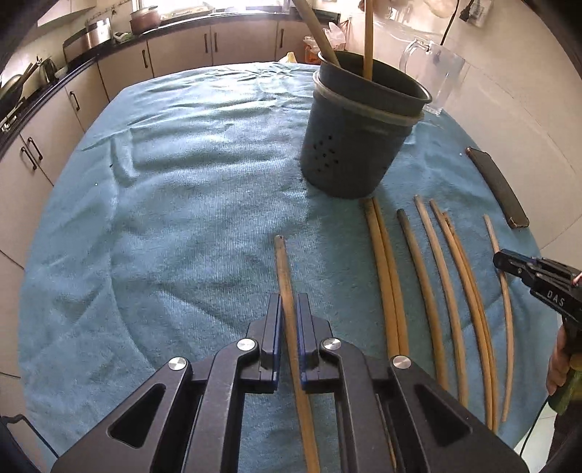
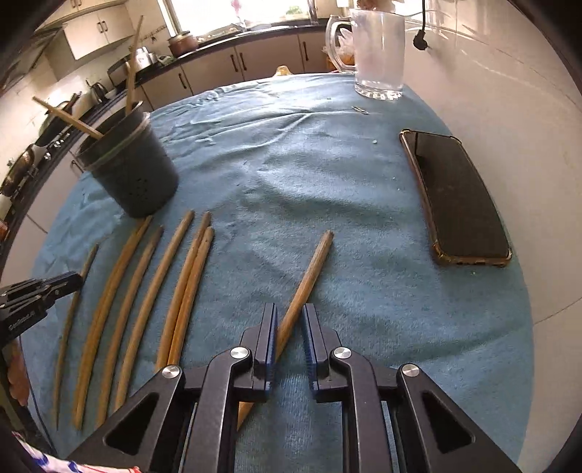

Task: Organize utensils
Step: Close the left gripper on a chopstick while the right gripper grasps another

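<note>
The left gripper (image 1: 289, 302) straddles one chopstick (image 1: 285, 276) loosely; the right gripper (image 2: 289, 320) is open over another. The holder (image 1: 358, 120) contains two sticks (image 1: 368, 40).

Light: bright daylight from the window (image 2: 232, 14) at the top of the frame — blown out white.
Shadows: soft, on the blue cloth (image 1: 182, 182).
Edges: strong fisheye bending, dark corners.
Focus: sharp mid-frame — cabinets (image 1: 182, 51) slightly soft.
</note>
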Motion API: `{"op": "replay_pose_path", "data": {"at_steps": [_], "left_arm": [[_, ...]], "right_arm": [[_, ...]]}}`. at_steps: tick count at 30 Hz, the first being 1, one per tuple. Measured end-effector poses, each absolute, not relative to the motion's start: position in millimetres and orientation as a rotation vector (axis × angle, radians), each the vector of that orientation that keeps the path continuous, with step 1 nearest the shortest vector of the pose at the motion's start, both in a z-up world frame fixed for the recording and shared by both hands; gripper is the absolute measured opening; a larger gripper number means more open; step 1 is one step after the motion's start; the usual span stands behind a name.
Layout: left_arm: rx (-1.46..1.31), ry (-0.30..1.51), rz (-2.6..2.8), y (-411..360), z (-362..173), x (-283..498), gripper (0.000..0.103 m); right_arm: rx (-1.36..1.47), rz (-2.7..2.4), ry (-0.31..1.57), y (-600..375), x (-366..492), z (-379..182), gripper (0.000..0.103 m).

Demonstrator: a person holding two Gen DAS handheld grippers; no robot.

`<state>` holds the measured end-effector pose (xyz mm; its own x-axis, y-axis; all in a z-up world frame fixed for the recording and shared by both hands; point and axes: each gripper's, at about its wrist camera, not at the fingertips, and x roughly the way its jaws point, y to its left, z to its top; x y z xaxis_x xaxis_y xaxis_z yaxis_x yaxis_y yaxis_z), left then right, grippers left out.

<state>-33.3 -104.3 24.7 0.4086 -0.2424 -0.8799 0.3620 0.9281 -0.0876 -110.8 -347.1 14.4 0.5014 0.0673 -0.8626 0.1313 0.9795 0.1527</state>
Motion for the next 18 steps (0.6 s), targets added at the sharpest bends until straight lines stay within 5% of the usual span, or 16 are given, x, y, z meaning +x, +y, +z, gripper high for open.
{"op": "replay_pose_path", "data": {"at_steps": [18], "left_arm": [[0.142, 1.066, -0.382, -125.5, 23.0, -2.9, 0.011]], "right_arm": [[0.077, -0.144, 1.070, -329.3, -59.0, 14.6, 0.014]]}}
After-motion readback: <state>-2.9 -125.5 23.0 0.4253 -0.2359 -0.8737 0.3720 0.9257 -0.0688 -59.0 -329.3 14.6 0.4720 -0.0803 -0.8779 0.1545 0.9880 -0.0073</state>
